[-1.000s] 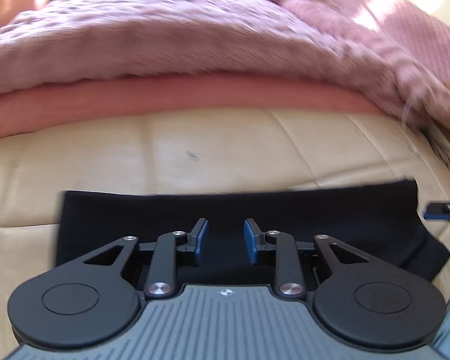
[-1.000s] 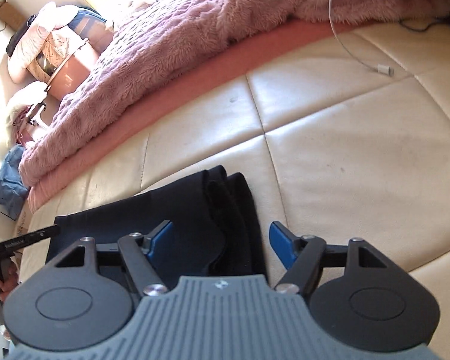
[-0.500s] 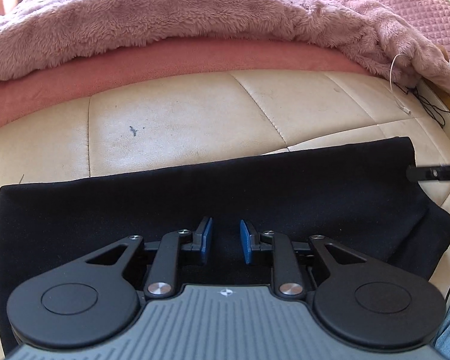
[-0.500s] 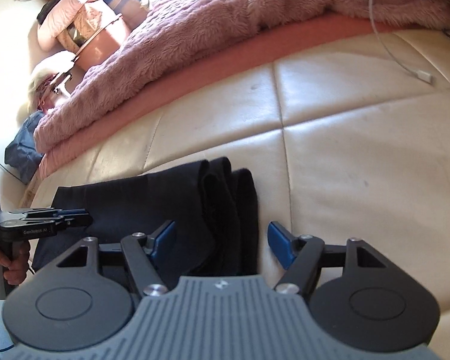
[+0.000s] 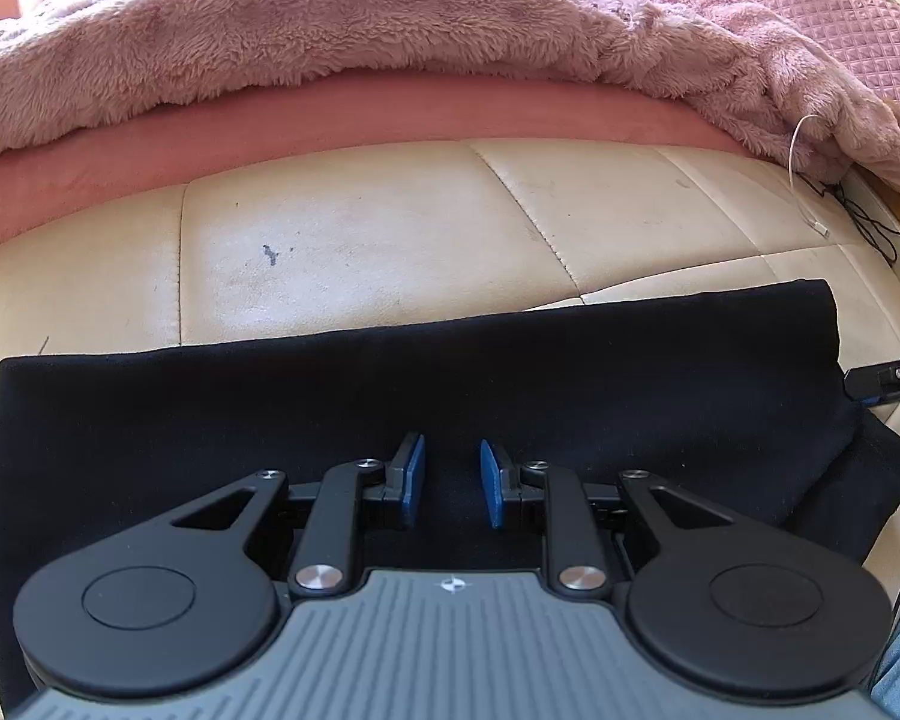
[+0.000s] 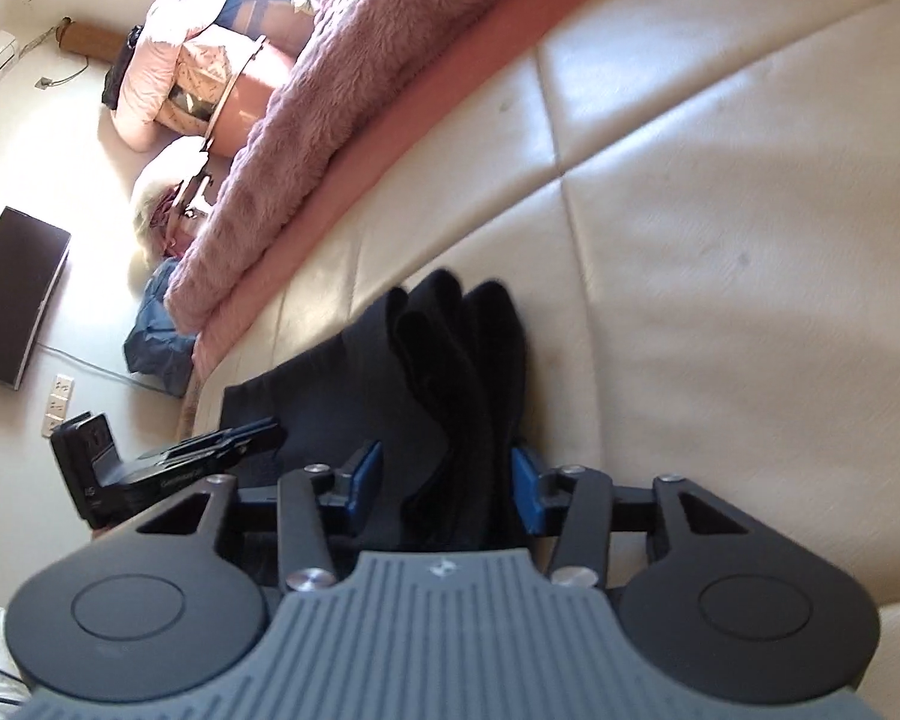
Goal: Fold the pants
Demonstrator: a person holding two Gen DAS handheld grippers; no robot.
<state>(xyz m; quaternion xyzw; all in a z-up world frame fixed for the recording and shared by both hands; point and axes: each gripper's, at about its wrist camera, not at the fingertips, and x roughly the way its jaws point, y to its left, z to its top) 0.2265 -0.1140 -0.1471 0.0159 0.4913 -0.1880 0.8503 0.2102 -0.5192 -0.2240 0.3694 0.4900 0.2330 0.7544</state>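
The black pants (image 5: 510,384) are laid flat on the cream bed (image 5: 360,240). The left tool (image 5: 450,483) is held parted above them; the right tool (image 6: 444,480), also parted, straddles their bunched end.

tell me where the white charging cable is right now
In the left wrist view the white charging cable lies at the far right of the cream mattress, trailing from under the edge of the fluffy pink blanket, beyond the black pants.
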